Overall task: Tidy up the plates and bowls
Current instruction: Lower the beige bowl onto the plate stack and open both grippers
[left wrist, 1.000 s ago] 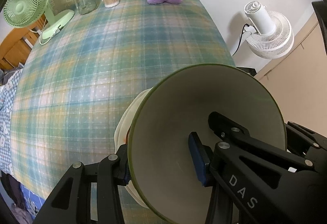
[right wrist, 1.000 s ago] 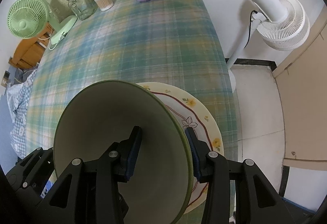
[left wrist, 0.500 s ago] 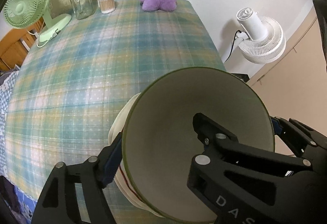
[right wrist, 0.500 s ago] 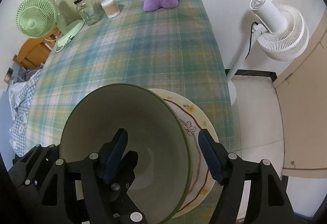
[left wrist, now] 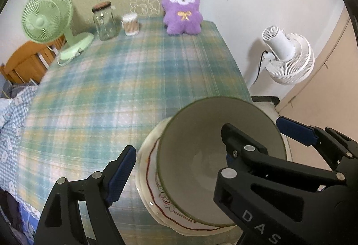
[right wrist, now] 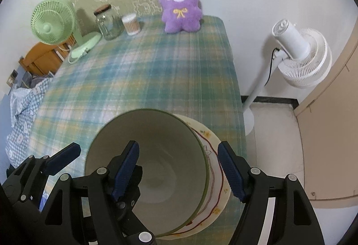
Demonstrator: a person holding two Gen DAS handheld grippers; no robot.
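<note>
A green-rimmed cream bowl (left wrist: pixel 201 160) (right wrist: pixel 161 155) sits in a cream plate with a red line and flower pattern (left wrist: pixel 147 177) (right wrist: pixel 214 191) near the table's front right corner. My left gripper (left wrist: pixel 179 166) is open, its fingers on either side of the bowl's left wall and apart from it. My right gripper (right wrist: pixel 179 169) is open too, its fingers straddling the bowl's right wall without touching it. Neither gripper holds anything.
The plaid tablecloth (left wrist: pixel 111 88) covers the table. At the far edge stand a green desk fan (left wrist: pixel 47 19), a glass jar (left wrist: pixel 104 20), a cotton-swab tub (left wrist: pixel 130 24) and a purple plush toy (left wrist: pixel 182 13). A white floor fan (right wrist: pixel 299 54) stands off the right edge.
Both grippers were shut on the bowl's rim and have opened, letting it go. They have drawn back and up; the bowl now rests in the plate.
</note>
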